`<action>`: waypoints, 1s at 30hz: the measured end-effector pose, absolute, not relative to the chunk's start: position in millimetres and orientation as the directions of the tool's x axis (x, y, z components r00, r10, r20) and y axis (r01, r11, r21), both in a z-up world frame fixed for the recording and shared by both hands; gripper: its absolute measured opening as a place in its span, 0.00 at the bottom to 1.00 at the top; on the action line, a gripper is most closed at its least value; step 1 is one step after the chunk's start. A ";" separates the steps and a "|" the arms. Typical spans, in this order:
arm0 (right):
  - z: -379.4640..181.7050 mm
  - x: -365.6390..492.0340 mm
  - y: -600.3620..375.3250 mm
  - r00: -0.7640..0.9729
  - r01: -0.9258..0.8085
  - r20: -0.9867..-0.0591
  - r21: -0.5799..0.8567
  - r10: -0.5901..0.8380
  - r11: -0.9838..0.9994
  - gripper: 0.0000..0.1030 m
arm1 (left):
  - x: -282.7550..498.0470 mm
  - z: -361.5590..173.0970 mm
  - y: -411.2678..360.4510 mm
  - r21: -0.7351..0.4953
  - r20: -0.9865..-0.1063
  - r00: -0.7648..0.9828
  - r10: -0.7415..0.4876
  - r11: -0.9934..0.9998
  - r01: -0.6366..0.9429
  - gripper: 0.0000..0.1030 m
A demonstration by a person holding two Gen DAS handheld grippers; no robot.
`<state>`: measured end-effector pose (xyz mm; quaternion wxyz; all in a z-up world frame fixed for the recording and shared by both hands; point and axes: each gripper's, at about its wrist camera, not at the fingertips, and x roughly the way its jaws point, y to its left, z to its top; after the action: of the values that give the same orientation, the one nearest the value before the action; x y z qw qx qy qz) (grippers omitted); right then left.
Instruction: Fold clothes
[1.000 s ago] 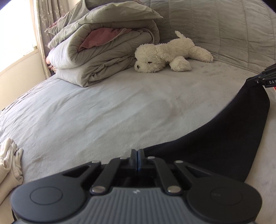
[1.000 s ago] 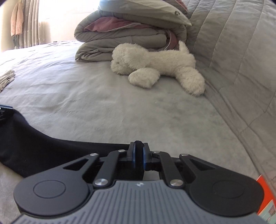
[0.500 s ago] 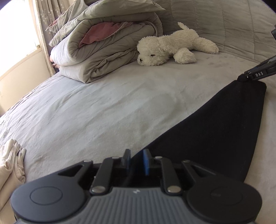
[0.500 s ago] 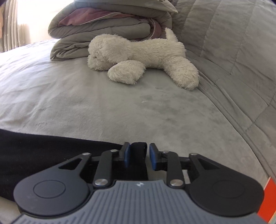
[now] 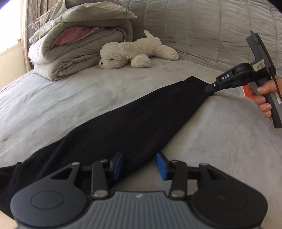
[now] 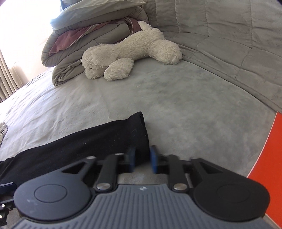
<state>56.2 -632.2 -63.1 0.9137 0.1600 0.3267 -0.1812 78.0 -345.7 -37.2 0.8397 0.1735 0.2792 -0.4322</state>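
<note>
both grippers (image 5: 139,164) (image 6: 142,159) closing over black garment (image 5: 134,121)

A bedroom in a home. A wide bed (image 5: 74,105) under a grey plush cover fills both views, with a quilted grey headboard or bedspread (image 5: 202,30) rising behind it. A folded duvet pile (image 5: 75,47) and a white plush dog (image 5: 137,52) lie at its head; curtains (image 5: 33,10), probably, hang by a bright window.
</note>
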 end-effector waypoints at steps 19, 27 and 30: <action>-34.7 57.5 -575.2 0.742 0.407 -0.607 0.073 -0.283 0.910 0.44 | 95.0 -6.6 -279.2 -0.001 -0.563 0.604 -0.564 0.731 0.683 0.61; -45.4 93.1 -488.8 0.812 0.180 -0.580 0.144 -0.064 0.973 0.43 | 149.9 -19.6 -213.2 0.070 -0.583 0.713 -0.391 0.850 0.523 0.51; -49.2 110.0 -449.7 0.820 0.071 -0.571 0.177 0.043 0.982 0.38 | 175.3 -31.3 -193.2 0.073 -0.598 0.727 -0.338 0.880 0.470 0.45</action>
<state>110.0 -449.7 -49.2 0.9492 0.0954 0.2999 -0.0074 175.3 -193.2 -31.3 0.9226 0.1104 0.2978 -0.2190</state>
